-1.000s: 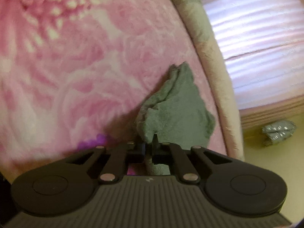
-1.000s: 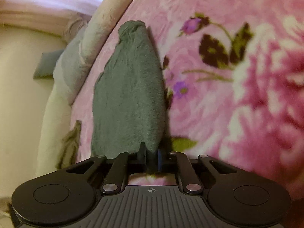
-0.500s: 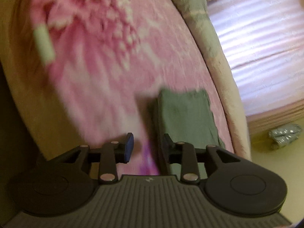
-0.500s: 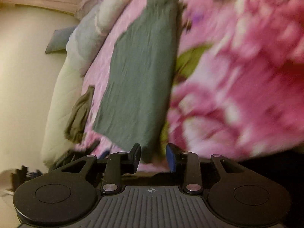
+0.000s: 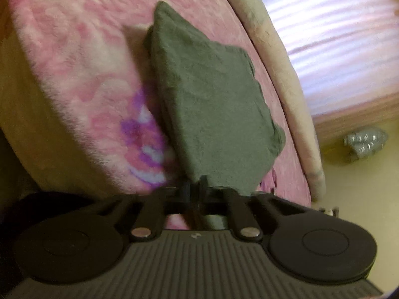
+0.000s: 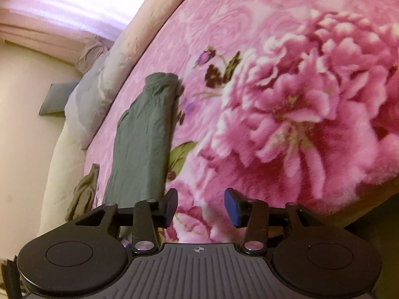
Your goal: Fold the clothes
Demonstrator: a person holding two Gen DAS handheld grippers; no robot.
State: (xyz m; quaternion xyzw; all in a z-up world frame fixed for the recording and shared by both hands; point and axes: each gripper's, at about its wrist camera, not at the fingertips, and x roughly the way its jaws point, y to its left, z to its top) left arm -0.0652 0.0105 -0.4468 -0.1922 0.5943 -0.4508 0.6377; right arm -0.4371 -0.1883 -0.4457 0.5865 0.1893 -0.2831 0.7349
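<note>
Green garment (image 5: 212, 104) lies folded on the pink floral blanket (image 5: 82, 87), close to the blanket's edge where a pale quilt border (image 5: 281, 74) runs alongside. Taking the garment as landmark, working left to right. In the left wrist view: to the garment's left, open pink plush with a purple flower print just beside its near corner. The left gripper (image 5: 197, 186) sits at the garment's near corner, jaws pressed together and pinching the cloth edge; the fabric rises from the pinch in a slanted sheet. To the garment's right, the quilt border, then a pink striped bed skirt (image 5: 336, 49), and on the yellowish floor (image 5: 361, 199) a small silvery crumpled object (image 5: 364, 142), well apart. In the right wrist view: the garment (image 6: 144, 144) reads as a long narrow strip. To its left, an olive-brown cloth (image 6: 84, 191) lies near its near end, at the blanket's edge; further left a grey cushion (image 6: 57, 98) on the floor. The right gripper (image 6: 200, 205) hangs just right of the garment's near end, fingers spread, having just been opening, nothing between them but blanket below. Right of the garment, a large pink peony print (image 6: 306, 114).
</note>
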